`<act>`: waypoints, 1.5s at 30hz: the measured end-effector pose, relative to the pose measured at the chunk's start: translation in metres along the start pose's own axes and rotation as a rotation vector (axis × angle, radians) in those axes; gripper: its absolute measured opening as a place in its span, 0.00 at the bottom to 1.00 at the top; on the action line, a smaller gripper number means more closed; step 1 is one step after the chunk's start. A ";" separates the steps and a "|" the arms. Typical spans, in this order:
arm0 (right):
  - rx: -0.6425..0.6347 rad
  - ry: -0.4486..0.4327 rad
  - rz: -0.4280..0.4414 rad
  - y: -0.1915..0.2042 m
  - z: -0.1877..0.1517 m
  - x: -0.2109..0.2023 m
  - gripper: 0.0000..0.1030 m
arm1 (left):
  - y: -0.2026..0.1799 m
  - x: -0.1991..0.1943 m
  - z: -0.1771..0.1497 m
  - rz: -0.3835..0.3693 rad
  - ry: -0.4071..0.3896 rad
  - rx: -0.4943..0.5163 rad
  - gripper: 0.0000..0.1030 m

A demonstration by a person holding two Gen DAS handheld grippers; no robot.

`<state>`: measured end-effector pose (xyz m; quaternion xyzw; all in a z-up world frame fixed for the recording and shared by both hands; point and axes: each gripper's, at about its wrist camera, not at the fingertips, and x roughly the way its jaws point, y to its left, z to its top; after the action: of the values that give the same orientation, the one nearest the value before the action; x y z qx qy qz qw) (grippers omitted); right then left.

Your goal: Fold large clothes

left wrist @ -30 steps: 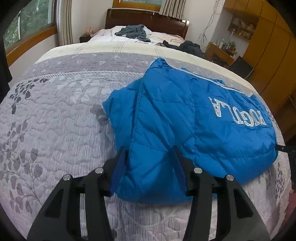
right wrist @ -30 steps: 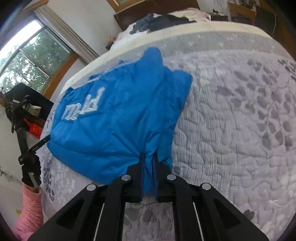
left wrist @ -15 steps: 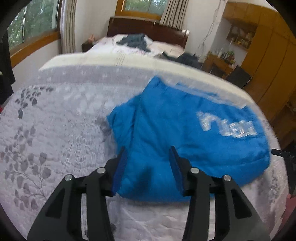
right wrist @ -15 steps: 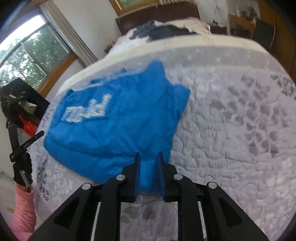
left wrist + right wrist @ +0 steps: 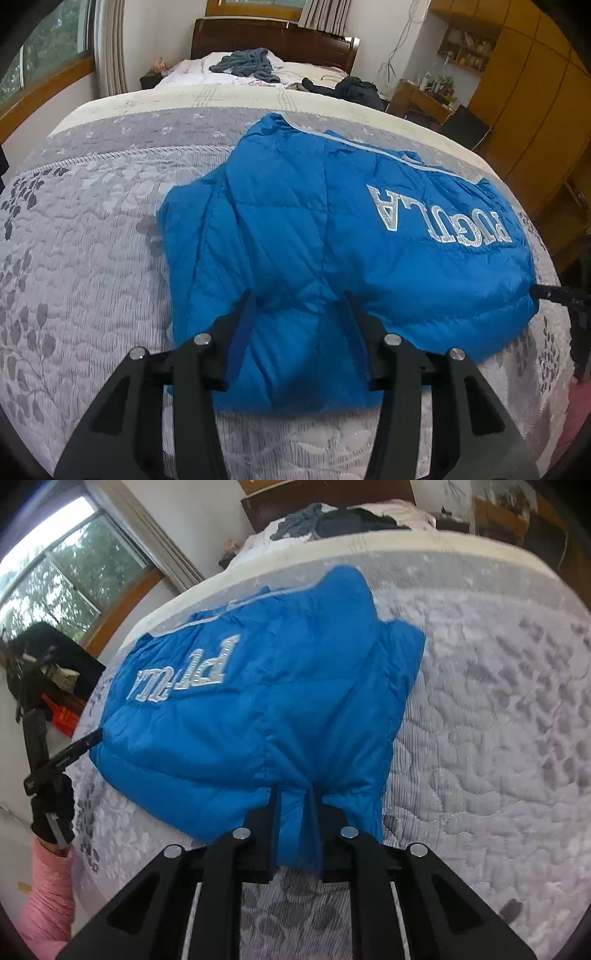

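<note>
Blue puffer jacket (image 5: 332,251) folded on quilted bed (image 5: 81,236), center to 3 o'clock. L gripper (image 5: 298,306) spread wide over near hem, grasping nothing. R gripper (image 5: 293,797) pinched on hem fold. Looks light, soft, slippery; grab at the hem corners.

White lettering (image 5: 184,679) on blue jacket (image 5: 258,709) blurred in right wrist view — partly unreadable. Jacket's near hem hidden behind right gripper (image 5: 293,794). Dark clothes (image 5: 243,64) on far bed — possibly sweaters, too small.
</note>
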<state>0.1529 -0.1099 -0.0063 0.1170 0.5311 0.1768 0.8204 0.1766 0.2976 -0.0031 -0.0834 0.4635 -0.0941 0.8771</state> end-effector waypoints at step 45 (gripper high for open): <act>0.065 -0.140 0.323 -0.014 0.038 -0.026 0.26 | 0.034 0.016 0.031 -0.350 0.016 -0.213 0.20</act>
<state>0.1802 -0.1337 0.0253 0.2394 0.4524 0.2804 0.8120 0.2144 0.3287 -0.0065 -0.2541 0.4560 -0.1964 0.8300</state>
